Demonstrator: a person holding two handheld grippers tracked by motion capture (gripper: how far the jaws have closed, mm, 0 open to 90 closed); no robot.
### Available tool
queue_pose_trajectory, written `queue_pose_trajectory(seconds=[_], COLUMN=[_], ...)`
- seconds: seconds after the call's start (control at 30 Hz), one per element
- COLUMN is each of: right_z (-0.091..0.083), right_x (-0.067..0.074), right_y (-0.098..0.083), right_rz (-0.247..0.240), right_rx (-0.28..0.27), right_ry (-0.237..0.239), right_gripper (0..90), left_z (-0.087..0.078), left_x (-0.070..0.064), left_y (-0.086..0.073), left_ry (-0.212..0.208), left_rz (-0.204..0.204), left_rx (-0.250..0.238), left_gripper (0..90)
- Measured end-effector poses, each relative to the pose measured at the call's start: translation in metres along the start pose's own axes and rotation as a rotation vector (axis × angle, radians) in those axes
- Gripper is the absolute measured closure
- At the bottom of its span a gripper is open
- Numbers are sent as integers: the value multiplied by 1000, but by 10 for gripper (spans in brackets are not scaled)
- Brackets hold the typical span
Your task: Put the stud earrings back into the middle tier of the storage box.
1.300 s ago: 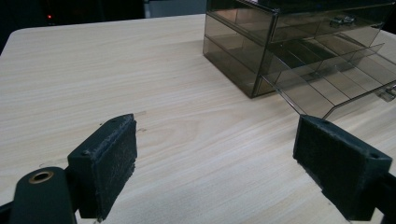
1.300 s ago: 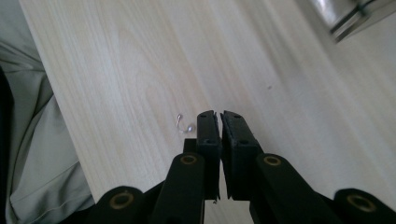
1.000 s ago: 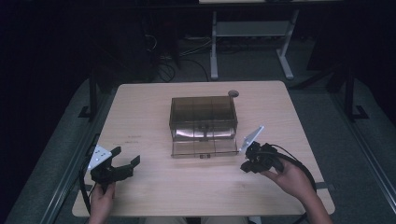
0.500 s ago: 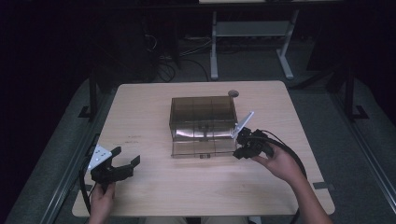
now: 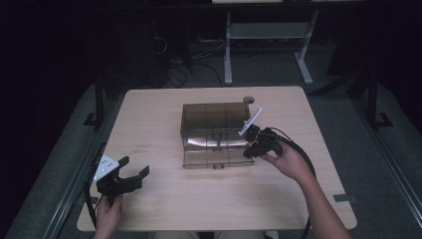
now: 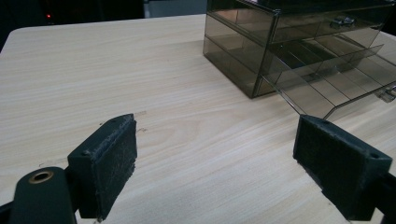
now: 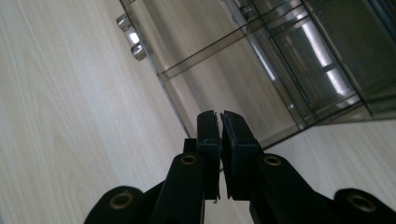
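r gripper [image 5: 247, 151]: jaws pinching shut, empty, sitting at drawer [image 5: 214, 154] front corner
l gripper [image 5: 135, 172]: jaws gaping wide, holding nothing, resting on table [image 5: 164, 114]

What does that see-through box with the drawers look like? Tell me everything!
The drawer box looks like smoky brown clear plastic, with drawers stacked one above another. It stands upright in the middle of the wooden table. The lowest drawer is pulled out toward the person, split into compartments, with a small shiny knob. The right gripper, jaws shut, sits at that drawer's corner.
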State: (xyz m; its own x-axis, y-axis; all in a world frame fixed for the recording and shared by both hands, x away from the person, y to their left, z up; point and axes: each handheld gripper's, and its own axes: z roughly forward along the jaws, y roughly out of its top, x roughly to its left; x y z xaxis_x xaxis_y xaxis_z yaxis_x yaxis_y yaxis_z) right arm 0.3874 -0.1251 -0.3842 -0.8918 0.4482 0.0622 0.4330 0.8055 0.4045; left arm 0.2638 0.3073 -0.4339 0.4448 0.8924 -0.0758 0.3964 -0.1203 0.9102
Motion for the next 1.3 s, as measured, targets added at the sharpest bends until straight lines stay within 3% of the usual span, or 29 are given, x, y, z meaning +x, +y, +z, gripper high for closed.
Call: queue_pose_trajectory(seconds=[0.27,0.63,1.0,1.3], right_z=[18,25,24,8], right_x=[-11,-17,-16,-10], right_y=[4,6,6,1], right_rz=[16,26,22,20], right_rx=[45,51,42,-5], right_ry=[1,5,0,8], right_gripper=[855,853,839,814], left_z=[-1,0,-1,-1], left_x=[1,1,1,1], left_y=[0,0,0,0], left_ry=[-1,0,2,0], left_rz=[2,-2,-2,-2], left_rx=[5,4,-1,2], left_gripper=[130,130,130,130])
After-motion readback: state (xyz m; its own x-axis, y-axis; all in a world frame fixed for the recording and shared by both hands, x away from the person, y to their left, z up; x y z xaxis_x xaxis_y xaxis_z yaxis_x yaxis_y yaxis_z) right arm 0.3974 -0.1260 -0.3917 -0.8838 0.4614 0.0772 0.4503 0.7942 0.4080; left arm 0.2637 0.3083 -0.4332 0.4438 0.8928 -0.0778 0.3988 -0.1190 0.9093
